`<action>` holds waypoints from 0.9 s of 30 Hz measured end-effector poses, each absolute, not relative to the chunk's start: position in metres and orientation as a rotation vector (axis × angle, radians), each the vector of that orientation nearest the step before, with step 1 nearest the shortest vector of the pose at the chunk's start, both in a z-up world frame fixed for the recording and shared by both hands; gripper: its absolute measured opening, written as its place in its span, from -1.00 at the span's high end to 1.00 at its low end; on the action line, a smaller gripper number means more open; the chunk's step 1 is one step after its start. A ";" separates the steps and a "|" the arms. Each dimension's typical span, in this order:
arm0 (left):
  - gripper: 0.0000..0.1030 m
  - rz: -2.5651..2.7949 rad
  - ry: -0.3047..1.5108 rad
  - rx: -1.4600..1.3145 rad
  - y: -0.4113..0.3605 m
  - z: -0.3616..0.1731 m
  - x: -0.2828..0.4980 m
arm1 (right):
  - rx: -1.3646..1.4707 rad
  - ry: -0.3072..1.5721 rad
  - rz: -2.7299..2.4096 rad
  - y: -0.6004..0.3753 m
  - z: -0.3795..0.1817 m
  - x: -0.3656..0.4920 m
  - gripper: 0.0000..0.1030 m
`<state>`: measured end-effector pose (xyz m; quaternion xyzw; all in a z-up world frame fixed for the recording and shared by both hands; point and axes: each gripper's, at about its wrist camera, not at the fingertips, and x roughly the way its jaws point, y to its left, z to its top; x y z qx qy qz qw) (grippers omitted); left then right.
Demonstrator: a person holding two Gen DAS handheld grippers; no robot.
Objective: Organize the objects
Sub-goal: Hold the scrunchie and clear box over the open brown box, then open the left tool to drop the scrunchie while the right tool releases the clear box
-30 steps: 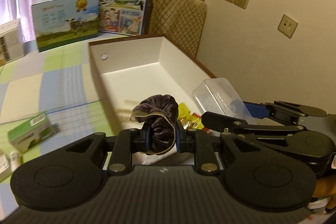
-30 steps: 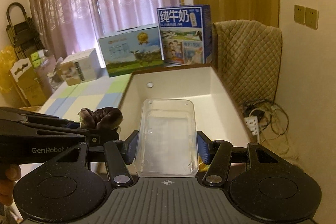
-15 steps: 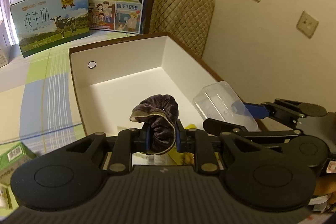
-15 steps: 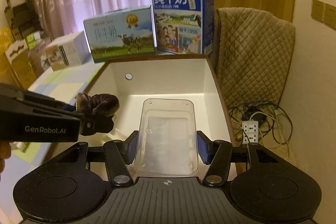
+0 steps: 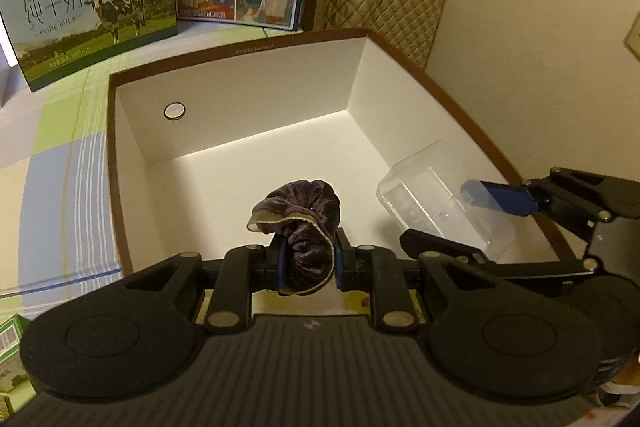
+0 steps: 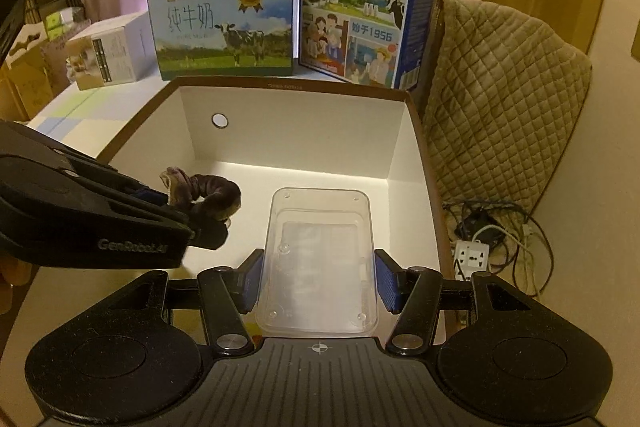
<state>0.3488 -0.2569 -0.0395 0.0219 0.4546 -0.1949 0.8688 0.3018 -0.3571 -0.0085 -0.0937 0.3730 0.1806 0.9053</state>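
Fingers of the left gripper are clamping a dark velvet scrunchie, holding it in the air above the near part of the open white box. In the right wrist view that gripper is reaching in from nine o'clock with the scrunchie hanging at its tip. The right gripper is gripping a clear plastic container by its two long sides, the blue fingers pressing against it, and holding it over the box interior; in the left wrist view it is showing at three o'clock. Two milk cartons, a green one and a blue one, are standing on the desk at twelve o'clock, beyond the box's far wall.
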 end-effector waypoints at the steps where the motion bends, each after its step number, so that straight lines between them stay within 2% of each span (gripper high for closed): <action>1: 0.64 -0.406 0.955 0.043 -0.258 -0.041 0.353 | -0.197 0.773 0.369 -0.356 -0.009 0.305 -0.04; 9: 0.55 -0.392 0.959 0.048 -0.261 -0.050 0.367 | -0.228 0.793 0.356 -0.347 -0.010 0.316 -0.04; 15: 0.32 -0.381 0.976 0.000 -0.254 -0.052 0.371 | -0.268 0.789 0.338 -0.342 -0.011 0.318 -0.04; 19: 0.10 -0.380 0.979 0.000 -0.250 -0.051 0.370 | -0.246 0.792 0.325 -0.344 -0.012 0.313 -0.06; 27: -0.15 -0.422 0.978 0.017 -0.252 -0.048 0.362 | -0.193 0.810 0.315 -0.354 -0.008 0.303 -0.06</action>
